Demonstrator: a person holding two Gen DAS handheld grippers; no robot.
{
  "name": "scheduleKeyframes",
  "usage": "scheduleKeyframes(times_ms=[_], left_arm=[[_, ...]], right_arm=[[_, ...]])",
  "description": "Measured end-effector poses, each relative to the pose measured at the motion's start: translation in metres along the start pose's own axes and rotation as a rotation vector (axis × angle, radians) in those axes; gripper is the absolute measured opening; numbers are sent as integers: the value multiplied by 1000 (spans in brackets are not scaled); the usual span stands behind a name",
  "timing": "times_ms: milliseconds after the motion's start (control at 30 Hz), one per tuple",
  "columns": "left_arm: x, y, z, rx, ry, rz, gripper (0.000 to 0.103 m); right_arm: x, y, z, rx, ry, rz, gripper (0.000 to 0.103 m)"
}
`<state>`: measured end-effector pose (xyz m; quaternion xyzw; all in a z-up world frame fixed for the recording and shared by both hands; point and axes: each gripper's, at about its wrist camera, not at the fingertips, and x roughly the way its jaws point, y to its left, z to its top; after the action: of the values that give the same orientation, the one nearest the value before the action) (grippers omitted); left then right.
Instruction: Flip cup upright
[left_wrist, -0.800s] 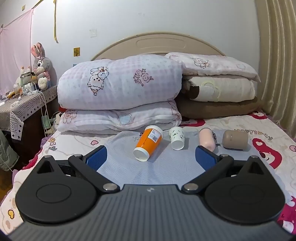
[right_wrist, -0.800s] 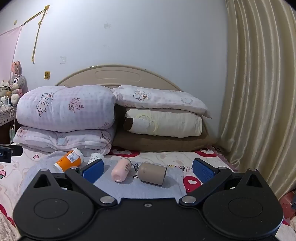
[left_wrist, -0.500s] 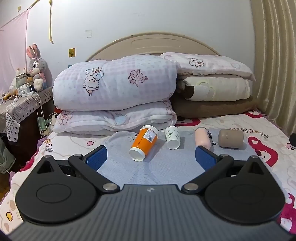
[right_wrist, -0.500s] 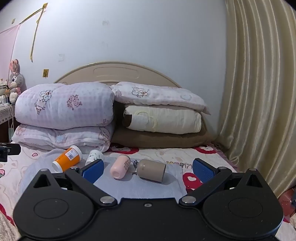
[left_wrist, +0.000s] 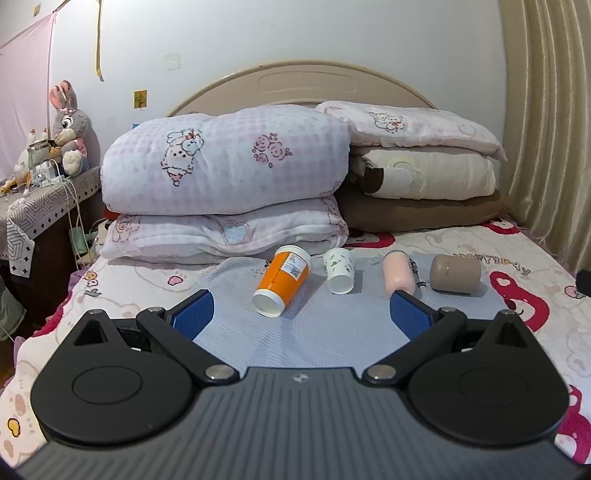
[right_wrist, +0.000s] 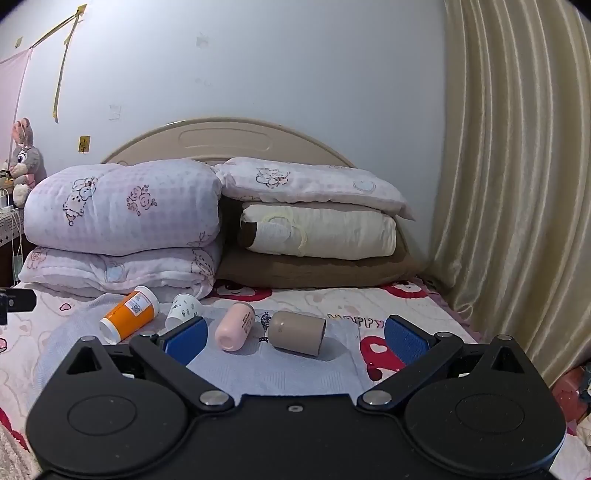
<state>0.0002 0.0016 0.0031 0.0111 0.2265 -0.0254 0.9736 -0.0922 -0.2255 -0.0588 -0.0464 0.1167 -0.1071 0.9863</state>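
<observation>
Cups: four lie on their sides in a row on the pale mat (left_wrist: 314, 332) on the bed. Largest first: orange cup (left_wrist: 282, 278), taupe cup (left_wrist: 456, 275), pink cup (left_wrist: 398, 275), small white cup (left_wrist: 339, 268). None upright yet. Left hand-held gripper (left_wrist: 301, 314) and right hand-held gripper (right_wrist: 293, 338) are both spread wide and empty, short of the row, probably ready to straddle a cup.
</observation>
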Motion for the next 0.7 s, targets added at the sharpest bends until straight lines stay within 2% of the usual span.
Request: scheduleKeyframes(times_ms=[700], left_arm=[[1, -4, 1, 1, 4, -8, 103]], right_arm=[[-2, -2, -2, 21, 15, 3, 103]])
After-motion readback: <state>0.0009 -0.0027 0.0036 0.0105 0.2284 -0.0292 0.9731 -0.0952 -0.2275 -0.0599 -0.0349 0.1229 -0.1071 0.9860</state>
